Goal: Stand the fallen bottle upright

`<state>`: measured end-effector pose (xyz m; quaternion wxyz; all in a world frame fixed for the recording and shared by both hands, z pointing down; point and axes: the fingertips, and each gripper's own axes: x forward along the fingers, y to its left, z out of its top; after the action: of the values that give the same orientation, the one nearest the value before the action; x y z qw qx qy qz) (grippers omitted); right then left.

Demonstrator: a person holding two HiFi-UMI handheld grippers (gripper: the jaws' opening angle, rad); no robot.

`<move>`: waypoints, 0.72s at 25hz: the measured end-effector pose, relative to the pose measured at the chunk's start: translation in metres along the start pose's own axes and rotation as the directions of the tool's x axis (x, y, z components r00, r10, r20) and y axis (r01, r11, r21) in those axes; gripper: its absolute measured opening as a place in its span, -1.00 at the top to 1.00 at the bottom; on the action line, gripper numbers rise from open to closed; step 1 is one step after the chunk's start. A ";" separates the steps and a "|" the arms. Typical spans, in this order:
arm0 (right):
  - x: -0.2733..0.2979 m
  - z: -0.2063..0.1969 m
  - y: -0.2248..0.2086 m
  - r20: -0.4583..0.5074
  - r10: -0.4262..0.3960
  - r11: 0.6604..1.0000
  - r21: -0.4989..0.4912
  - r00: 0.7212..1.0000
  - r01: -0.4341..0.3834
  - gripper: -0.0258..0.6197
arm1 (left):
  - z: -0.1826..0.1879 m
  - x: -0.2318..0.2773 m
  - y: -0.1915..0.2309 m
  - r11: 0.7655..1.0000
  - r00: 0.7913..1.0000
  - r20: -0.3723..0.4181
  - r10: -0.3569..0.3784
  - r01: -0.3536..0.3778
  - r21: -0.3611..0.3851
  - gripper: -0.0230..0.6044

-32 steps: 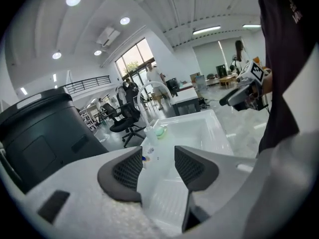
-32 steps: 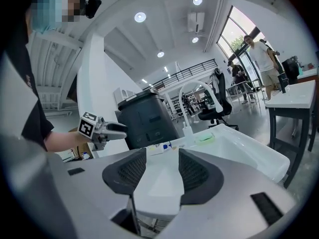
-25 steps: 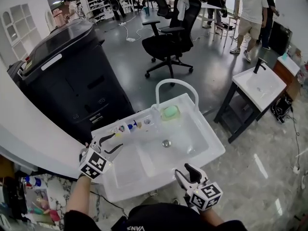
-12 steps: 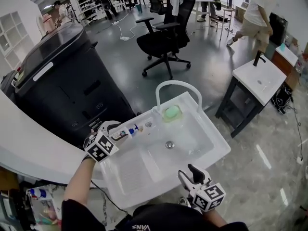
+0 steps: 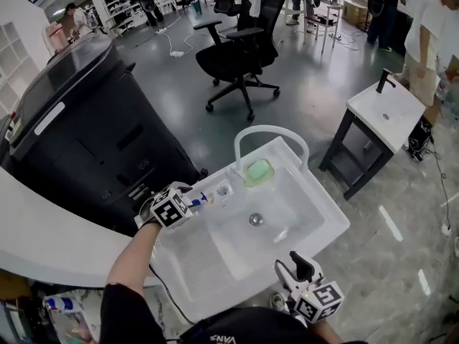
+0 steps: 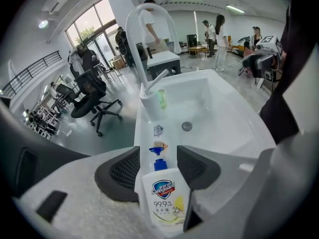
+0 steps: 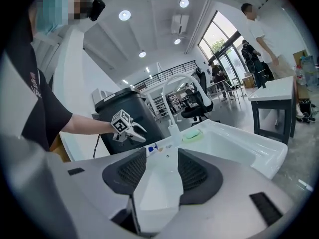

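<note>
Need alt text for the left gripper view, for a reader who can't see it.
A white soap bottle with a blue pump lies on the rim of a white sink, between the left gripper's jaws, which have just been opening and do not press it. Beyond stand a curved white faucet and a black office chair.

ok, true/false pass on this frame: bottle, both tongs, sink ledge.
1. The bottle lies on its side on the sink ledge. True.
2. The left tongs are clamped on the bottle. False: they have just been opening. The bottle sits between them, not gripped.
3. The right tongs hold a sponge. False: they are open and empty, at the sink's near edge.
4. A green soap sits beside the faucet. True.
</note>
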<state>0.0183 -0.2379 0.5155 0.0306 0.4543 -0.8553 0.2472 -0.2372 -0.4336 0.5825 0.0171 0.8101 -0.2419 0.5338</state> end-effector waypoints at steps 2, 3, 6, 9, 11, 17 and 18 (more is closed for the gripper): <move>0.002 -0.001 -0.003 0.002 -0.022 1.000 0.004 1.000 0.022 0.33 | -0.010 0.018 0.005 0.999 0.999 -0.041 -0.025 0.024 -0.027 0.19; 0.002 -0.001 -0.005 0.004 -0.033 0.999 0.006 0.999 0.033 0.33 | -0.014 0.026 0.007 0.999 0.998 -0.056 -0.037 0.035 -0.039 0.18; 0.003 0.000 -0.009 0.007 -0.065 0.998 0.014 0.998 0.065 0.33 | -0.022 0.050 0.007 0.995 0.995 -0.072 -0.074 0.070 -0.065 0.17; 0.003 -0.003 -0.011 0.002 -0.088 0.996 0.021 0.996 0.088 0.33 | -0.028 0.067 0.001 0.992 0.989 -0.090 -0.115 0.109 -0.068 0.17; 0.004 -0.004 -0.012 0.001 -0.099 0.995 0.023 0.995 0.099 0.33 | -0.035 0.075 0.001 0.990 0.984 -0.124 -0.129 0.122 -0.067 0.17; 0.004 -0.008 -0.008 -0.010 -0.115 0.993 0.040 0.993 0.115 0.33 | -0.031 0.092 0.008 0.991 0.980 -0.150 -0.128 0.132 0.010 0.18; 0.004 -0.008 -0.007 -0.012 -0.119 0.992 0.045 0.993 0.119 0.33 | -0.029 0.093 0.009 0.990 0.979 -0.153 -0.132 0.137 0.022 0.18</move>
<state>0.0203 -0.2401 0.5266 0.0391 0.5039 -0.8206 0.2667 -0.2364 -0.4679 0.6746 0.0584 0.7819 -0.1760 0.5952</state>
